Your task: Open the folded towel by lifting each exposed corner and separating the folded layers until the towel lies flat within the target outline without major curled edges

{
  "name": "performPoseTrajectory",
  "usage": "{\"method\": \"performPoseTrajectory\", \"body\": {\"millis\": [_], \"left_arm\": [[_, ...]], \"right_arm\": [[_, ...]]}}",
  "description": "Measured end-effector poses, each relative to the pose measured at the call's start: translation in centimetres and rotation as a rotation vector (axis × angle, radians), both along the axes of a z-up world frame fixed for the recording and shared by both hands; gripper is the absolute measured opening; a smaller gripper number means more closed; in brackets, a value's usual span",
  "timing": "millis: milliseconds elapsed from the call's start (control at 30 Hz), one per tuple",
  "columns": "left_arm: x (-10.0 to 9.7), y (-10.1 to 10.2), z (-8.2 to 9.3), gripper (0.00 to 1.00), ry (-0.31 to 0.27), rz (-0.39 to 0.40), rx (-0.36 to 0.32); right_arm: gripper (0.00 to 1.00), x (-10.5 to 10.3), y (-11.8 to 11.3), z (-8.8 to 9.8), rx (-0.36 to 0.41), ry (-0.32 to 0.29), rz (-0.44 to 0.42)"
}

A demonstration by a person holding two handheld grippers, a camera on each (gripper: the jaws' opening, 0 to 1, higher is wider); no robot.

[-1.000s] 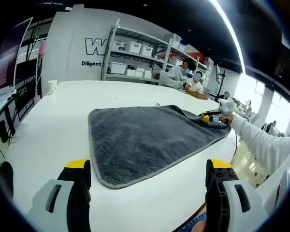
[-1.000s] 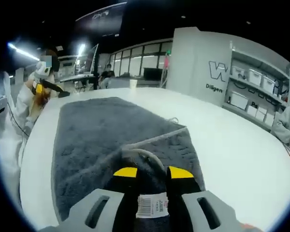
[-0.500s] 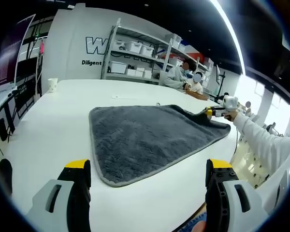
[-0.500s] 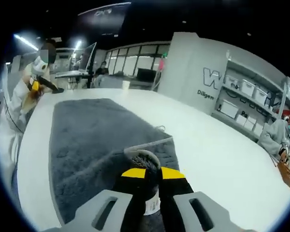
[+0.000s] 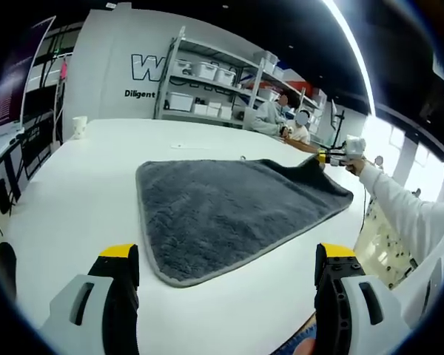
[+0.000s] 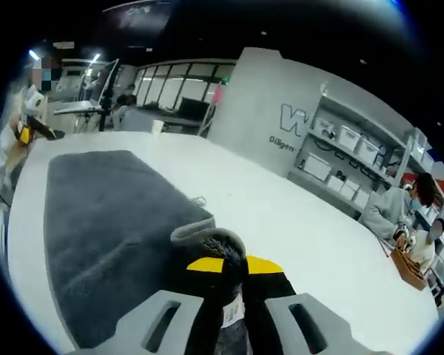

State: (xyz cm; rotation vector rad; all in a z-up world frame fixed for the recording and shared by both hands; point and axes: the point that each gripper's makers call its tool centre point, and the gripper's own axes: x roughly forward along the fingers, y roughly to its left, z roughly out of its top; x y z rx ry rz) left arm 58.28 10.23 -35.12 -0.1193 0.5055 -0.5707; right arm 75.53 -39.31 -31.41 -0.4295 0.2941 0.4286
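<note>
A grey towel [image 5: 229,211] is spread over a white surface [image 5: 74,185], one corner pointing toward the near edge. In the left gripper view, the left hand-held gripper [image 5: 226,277] is held above the near edge of the surface with its yellow-tipped jaws set wide apart and nothing between them. At the far right of that view, the right hand-held gripper [image 5: 339,155] is seen raised off the surface with a towel corner pulled up in it. In the right gripper view, the right hand-held gripper [image 6: 233,265] is closed on a bunched grey corner, a white label [image 6: 233,314] hanging between the jaws. A paper cup [image 5: 79,129] stands near the far left edge, and shelving with white bins [image 5: 207,81] lines the wall behind.
</note>
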Motion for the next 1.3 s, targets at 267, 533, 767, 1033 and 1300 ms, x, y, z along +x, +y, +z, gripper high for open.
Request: {"method": "performPoseTrajectory", "body": {"millis": [267,533,767,1033,1300], "left_arm": [[0.0,0.2,-0.6,0.98,0.021,-0.001,0.011],[0.5,0.0,-0.3,0.98,0.015,-0.001,0.010],[1.4,-0.2,-0.5,0.98,0.029,0.004,0.014],[1.9,-0.2,-0.5,0.98,0.038,0.015,0.021],[2.6,-0.6,-0.9,0.98,0.057,0.021,0.030]], "right_arm": [[0.01,2.4,-2.1,0.5,0.029,-0.026,-0.124],[0.01,4.8,-4.8,0.4,0.041,-0.032,-0.235],[0.01,6.6,-7.0,1.1,0.029,-0.038,-0.300],[0.01,8.7,-10.6,0.8,0.030,-0.018,-0.411],[0.02,9.7,-13.3,-2.1,0.085,0.052,-0.543]]}}
